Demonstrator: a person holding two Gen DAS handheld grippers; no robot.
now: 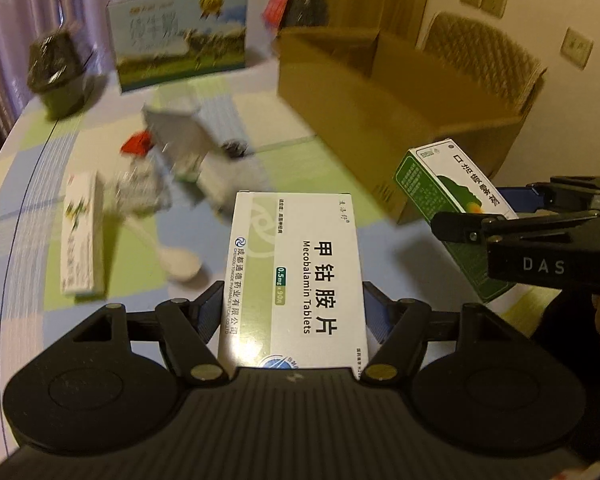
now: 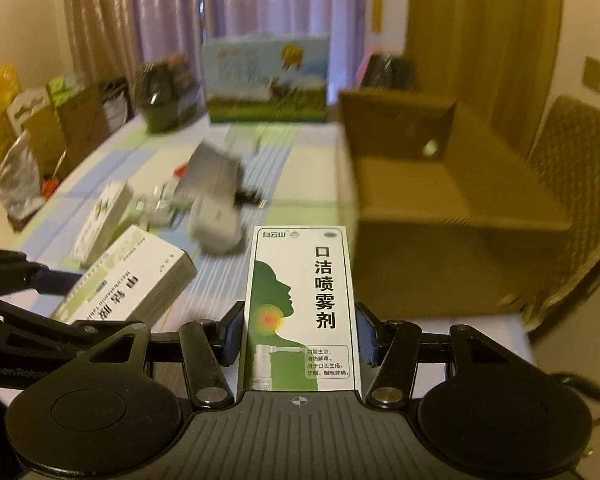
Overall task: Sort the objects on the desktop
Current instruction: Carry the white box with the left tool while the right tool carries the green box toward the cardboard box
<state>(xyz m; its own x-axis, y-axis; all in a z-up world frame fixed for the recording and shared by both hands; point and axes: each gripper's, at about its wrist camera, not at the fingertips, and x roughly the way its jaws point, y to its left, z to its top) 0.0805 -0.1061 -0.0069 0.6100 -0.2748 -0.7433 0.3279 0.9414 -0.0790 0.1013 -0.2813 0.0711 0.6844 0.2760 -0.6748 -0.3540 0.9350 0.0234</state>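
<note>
The left gripper point(image 1: 294, 312) pinches a white tablet box point(image 1: 296, 276) between its blue-padded fingers point(image 1: 210, 312); the near end of the box is hidden behind the gripper body. The right gripper point(image 2: 300, 336) pinches a green-and-white spray box point(image 2: 300, 308) the same way, its lower edge cut off by the gripper's housing. Both boxes are held above the table point(image 1: 32, 184), on the near side of the open carton point(image 1: 400, 112). From the left wrist, the spray box point(image 1: 456, 208) shows just beside the carton's near corner, partly covered by the right gripper's black linkage. From the right wrist, the tablet box point(image 2: 128, 280) sits to the left of the carton, its far end hidden by the left gripper's arm.

The rest of both views is smeared by motion blur. To the left of the carton lies a heap of small items point(image 1: 180, 160): a grey box, something red, foil-like packs and a white spoon point(image 1: 172, 256), none sharp enough to name with certainty. A long white box point(image 1: 80, 236) lies farther left of that heap. Beyond the carton's left side stands a milk case point(image 1: 180, 36), its print unreadable. What the carton holds cannot be made out; only a pale spot point(image 2: 430, 148) shows on its inner wall.
</note>
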